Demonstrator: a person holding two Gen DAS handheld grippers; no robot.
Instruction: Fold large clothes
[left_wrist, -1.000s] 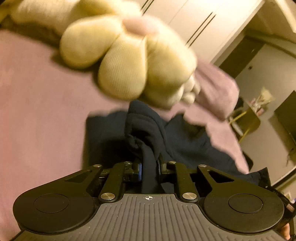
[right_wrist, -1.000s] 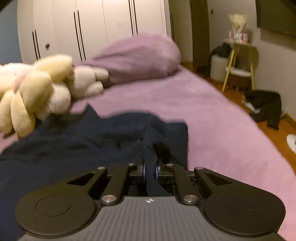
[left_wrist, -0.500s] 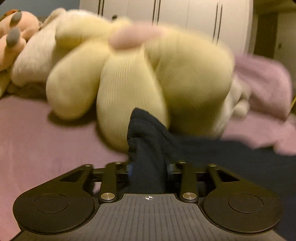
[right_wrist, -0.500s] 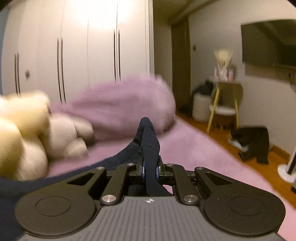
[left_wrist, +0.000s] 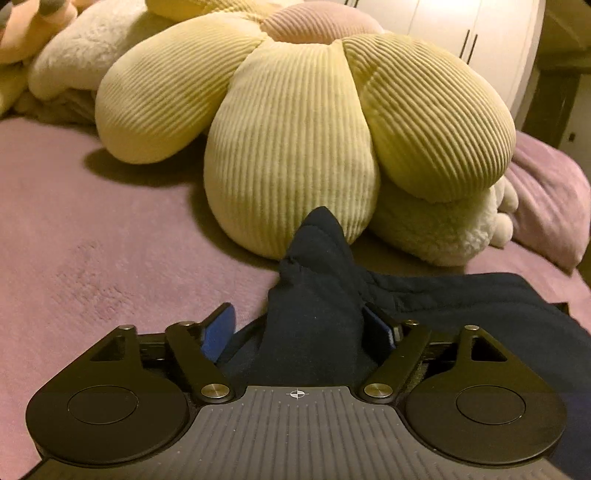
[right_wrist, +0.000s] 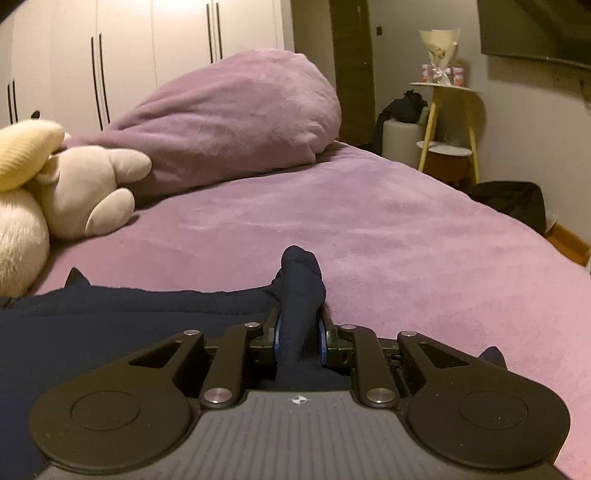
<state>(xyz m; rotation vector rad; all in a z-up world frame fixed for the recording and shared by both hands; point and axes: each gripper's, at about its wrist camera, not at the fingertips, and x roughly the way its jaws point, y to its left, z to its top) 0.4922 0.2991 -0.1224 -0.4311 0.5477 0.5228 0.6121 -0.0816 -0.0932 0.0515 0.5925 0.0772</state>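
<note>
A dark navy garment (left_wrist: 461, 299) lies on the purple bed. In the left wrist view my left gripper (left_wrist: 301, 328) has its jaws spread wide, and a bunched corner of the garment (left_wrist: 317, 280) stands loose between the blue pads. In the right wrist view my right gripper (right_wrist: 299, 332) is shut on another bunched corner of the garment (right_wrist: 299, 280), low over the bed, with the rest of the cloth (right_wrist: 110, 321) spread to its left.
A big yellow flower cushion (left_wrist: 303, 122) lies just beyond the left gripper, with white plush toys (right_wrist: 77, 188) beside it. A purple pillow (right_wrist: 229, 114) lies at the head of the bed (right_wrist: 388, 229). The bed's right edge, a yellow side table (right_wrist: 447, 122) and dark clothes on the floor (right_wrist: 513, 203) are to the right.
Both grippers have come down to the bed with the garment. The left gripper's jaws have opened wide off the cloth. The right gripper stays shut on its corner.
</note>
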